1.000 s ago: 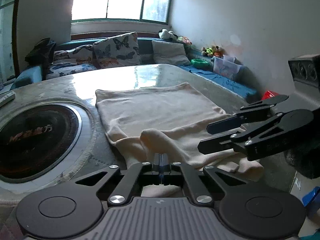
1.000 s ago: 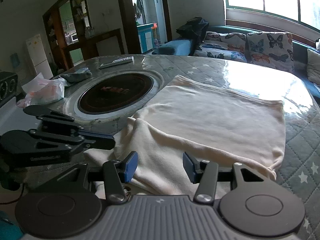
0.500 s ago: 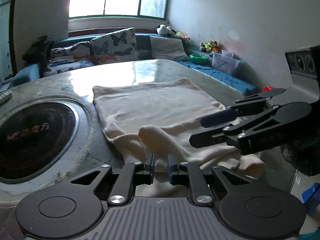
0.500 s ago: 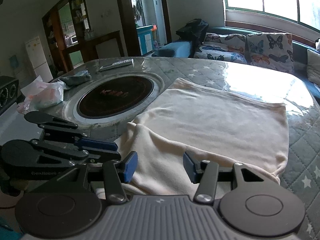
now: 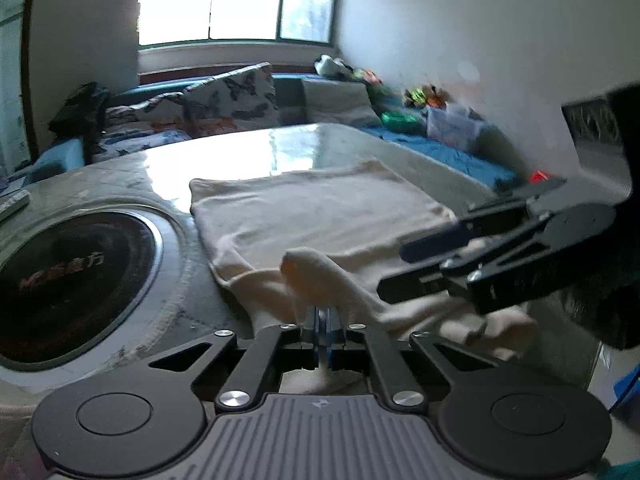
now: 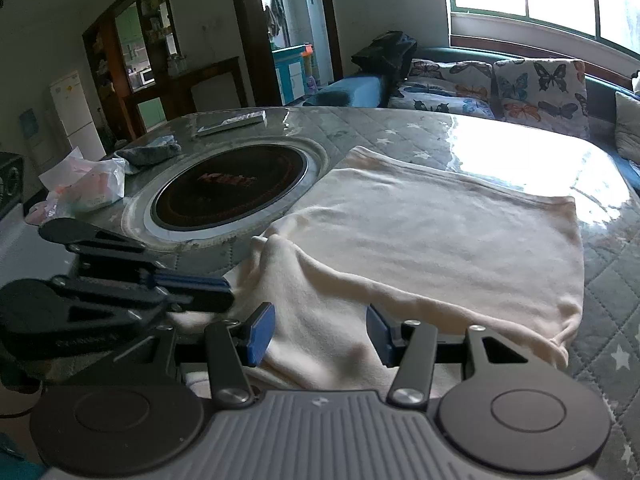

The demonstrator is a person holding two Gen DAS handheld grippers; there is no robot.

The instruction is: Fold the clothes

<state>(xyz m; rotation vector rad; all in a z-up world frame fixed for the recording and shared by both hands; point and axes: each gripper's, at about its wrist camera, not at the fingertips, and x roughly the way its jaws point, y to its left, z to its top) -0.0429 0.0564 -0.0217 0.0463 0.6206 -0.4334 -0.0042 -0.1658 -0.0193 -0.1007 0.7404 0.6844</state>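
Observation:
A cream garment (image 5: 320,216) lies spread on the quilted table (image 6: 616,280), its near edge bunched toward me. My left gripper (image 5: 322,316) is shut on a raised fold of that near edge, and a ridge of cloth runs up to its tips. In the right wrist view the left gripper (image 6: 228,294) sits at the garment's (image 6: 440,240) left corner. My right gripper (image 6: 319,334) stands open just above the near hem; cloth lies between its blue pads (image 6: 260,332) without being pressed. The left wrist view shows the right gripper (image 5: 394,270) at the right, over the bunched hem.
A round black cooktop (image 6: 230,188) is set into the table left of the garment. Beyond it lie a plastic bag (image 6: 84,192), a grey rag (image 6: 148,152) and a flat remote (image 6: 232,122). A sofa with butterfly cushions (image 6: 520,84) runs behind the table.
The left jaws parted slightly half a second ago and have come together again on the fold. The right gripper and the garment's spread part look the same.

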